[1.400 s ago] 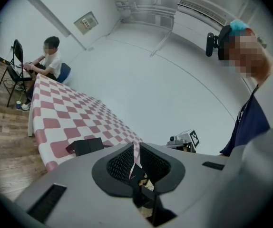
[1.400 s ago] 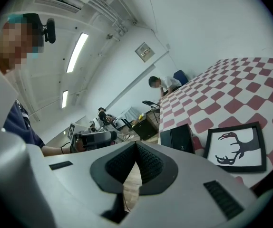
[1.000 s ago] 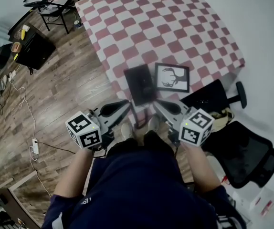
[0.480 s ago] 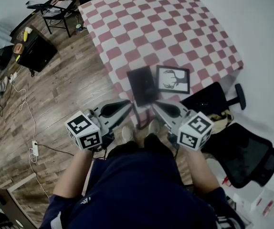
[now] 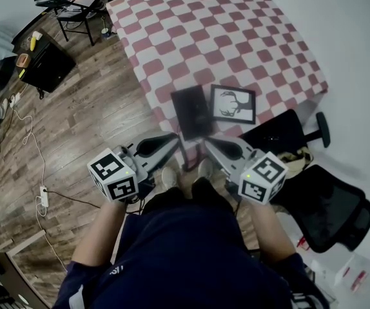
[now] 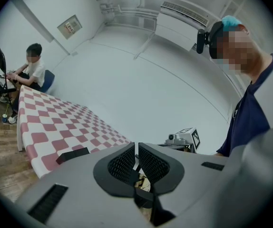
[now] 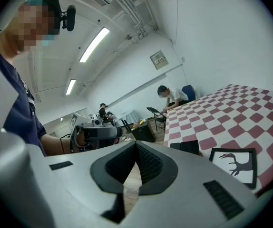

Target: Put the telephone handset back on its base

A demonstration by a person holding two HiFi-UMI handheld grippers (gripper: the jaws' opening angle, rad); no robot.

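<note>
A black flat object (image 5: 191,111) lies near the front edge of the red-and-white checkered table (image 5: 236,37); it looks like the telephone, but I cannot tell handset from base. It also shows as a dark slab (image 6: 73,155) in the left gripper view and a dark slab (image 7: 185,147) in the right gripper view. My left gripper (image 5: 174,138) hangs below the table's edge, shut and holding nothing. My right gripper (image 5: 208,141) is beside it, also shut with nothing in it. In their own views, the left gripper (image 6: 136,147) and the right gripper (image 7: 135,144) have their jaws together.
A framed deer picture (image 5: 232,103) lies right of the black object. Black office chairs (image 5: 330,208) stand at my right. A person (image 6: 29,70) sits at the table's far end. A dark cabinet (image 5: 46,63) and a power strip (image 5: 45,198) are on the wooden floor at left.
The head view has shifted slightly. Both grippers stay shut in about the same place in front of my body.
</note>
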